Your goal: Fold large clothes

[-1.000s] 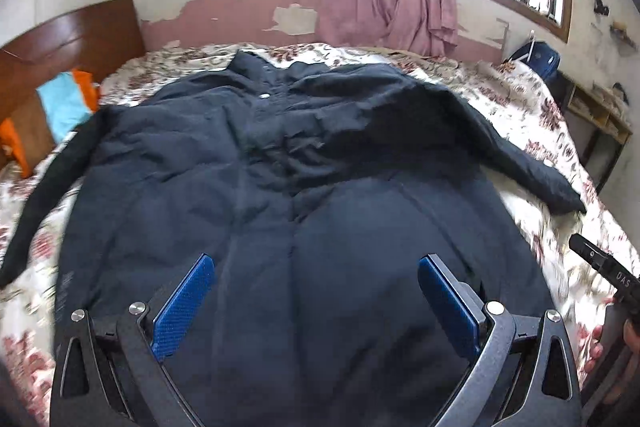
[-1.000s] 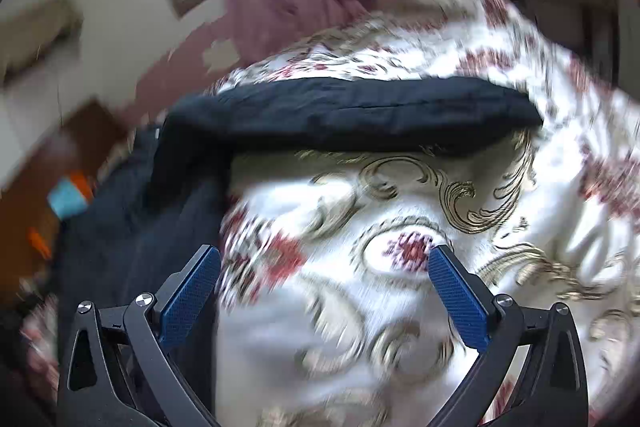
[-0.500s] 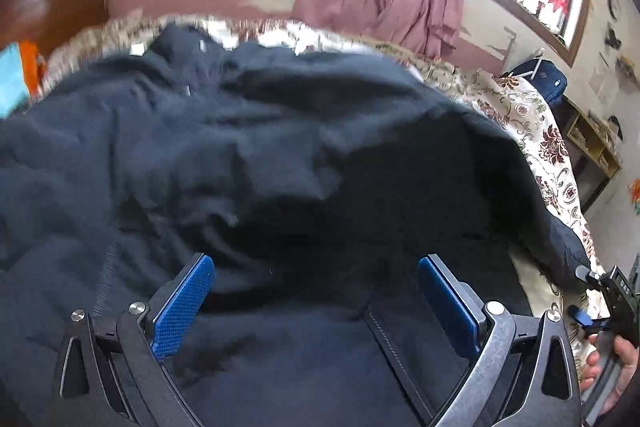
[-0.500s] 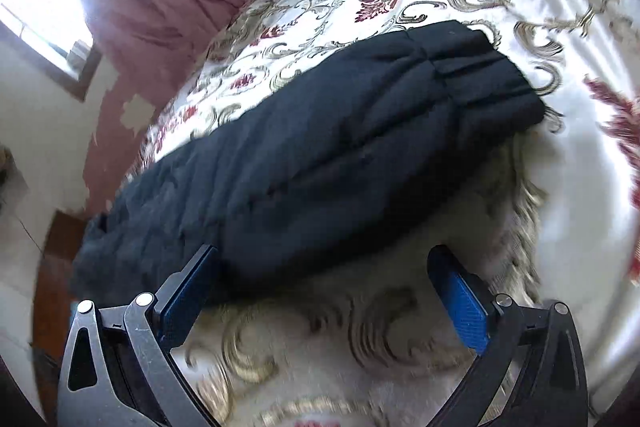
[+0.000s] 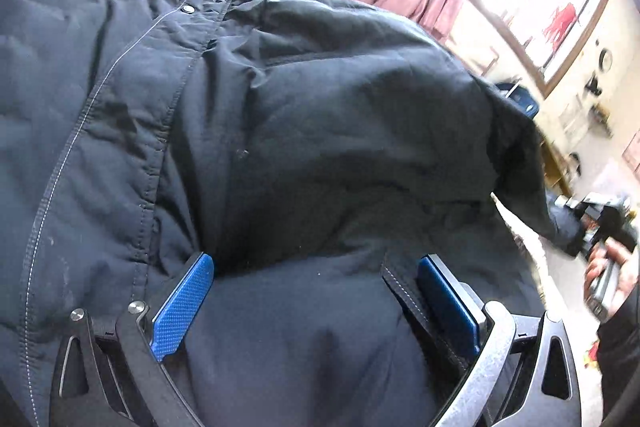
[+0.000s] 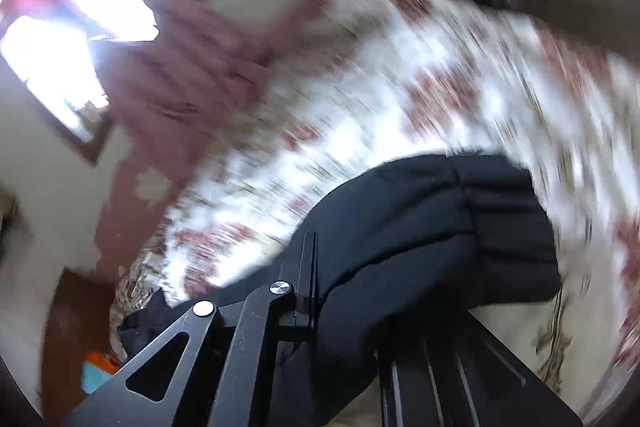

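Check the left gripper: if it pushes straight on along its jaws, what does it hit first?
Most likely the dark jacket. The left gripper has its jaws open, with the jacket front bulging up right between and ahead of them. Nothing else shows in that line; depth is unclear, and it may already brush the fabric.

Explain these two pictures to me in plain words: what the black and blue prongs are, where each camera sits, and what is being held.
No robot arm here: a person carries a handheld two-finger gripper in each hand, and a fisheye camera on each looks forward along its fingers.

The left wrist view shows the left gripper, its blue fingers spread open and pushed down against a dark padded jacket lying on a bed with a floral bedspread. At its right edge you can see the person's other hand with the second tool.

The right wrist view is blurred. There the right gripper is closing on the jacket's sleeve near the cuff.
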A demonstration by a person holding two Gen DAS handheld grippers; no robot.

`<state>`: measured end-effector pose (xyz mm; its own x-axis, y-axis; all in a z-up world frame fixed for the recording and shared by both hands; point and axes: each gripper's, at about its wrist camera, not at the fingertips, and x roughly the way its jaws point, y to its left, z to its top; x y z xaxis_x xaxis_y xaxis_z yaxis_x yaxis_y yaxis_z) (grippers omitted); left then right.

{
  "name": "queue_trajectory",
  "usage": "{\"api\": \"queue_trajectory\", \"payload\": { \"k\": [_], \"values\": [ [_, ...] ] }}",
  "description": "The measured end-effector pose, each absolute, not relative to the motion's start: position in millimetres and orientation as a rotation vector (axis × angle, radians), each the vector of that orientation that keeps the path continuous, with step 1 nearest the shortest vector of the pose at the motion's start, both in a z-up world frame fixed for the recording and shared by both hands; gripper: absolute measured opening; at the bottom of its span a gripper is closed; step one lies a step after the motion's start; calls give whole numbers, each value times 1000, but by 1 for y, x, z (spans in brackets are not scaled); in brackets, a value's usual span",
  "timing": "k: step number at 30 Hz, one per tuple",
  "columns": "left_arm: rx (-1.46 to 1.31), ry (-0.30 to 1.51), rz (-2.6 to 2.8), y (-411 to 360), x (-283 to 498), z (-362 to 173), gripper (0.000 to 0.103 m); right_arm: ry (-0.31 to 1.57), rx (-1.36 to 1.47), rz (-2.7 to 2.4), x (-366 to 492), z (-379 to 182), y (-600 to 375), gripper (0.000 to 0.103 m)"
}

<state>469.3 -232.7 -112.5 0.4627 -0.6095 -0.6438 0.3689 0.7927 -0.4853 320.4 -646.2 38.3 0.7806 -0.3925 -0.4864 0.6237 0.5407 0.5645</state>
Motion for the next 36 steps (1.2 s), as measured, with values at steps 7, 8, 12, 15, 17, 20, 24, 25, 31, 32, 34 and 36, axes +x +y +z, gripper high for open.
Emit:
{"api": "queue_trajectory", "payload": {
  "k": [7,8,12,15,17,20,24,25,31,32,34,36],
  "values": [
    [-511,899,-614,-196,481,-100,103,192,321,-400,371,187,-521,8],
    [-520,904,-602,-186,482,-95,103,187,271,-350,381,201,-501,8],
    [-513,876,-532,-136,476,-59,103,174,150,-128,417,230,-413,8],
    [-434,832,-469,-92,468,-33,103,205,93,-7,443,224,-350,8],
    [-394,827,-445,-61,465,-23,103,232,45,67,455,211,-305,8],
    [-395,868,-426,-12,456,-21,103,261,-13,137,471,188,-251,8],
    [-512,816,-387,54,440,-34,103,341,-26,162,486,133,-201,8],
    [-551,792,-384,67,436,-40,103,374,-44,158,495,118,-187,8],
    [-728,748,-393,113,450,-64,103,574,-70,129,499,36,-170,10],
    [-739,725,-420,115,450,-63,103,621,-74,122,501,22,-169,14],
    [-768,697,-493,116,456,-64,103,726,-48,118,504,-2,-168,23],
    [-810,707,-531,119,463,-66,103,797,-13,153,501,-14,-172,51]
  ]
}}
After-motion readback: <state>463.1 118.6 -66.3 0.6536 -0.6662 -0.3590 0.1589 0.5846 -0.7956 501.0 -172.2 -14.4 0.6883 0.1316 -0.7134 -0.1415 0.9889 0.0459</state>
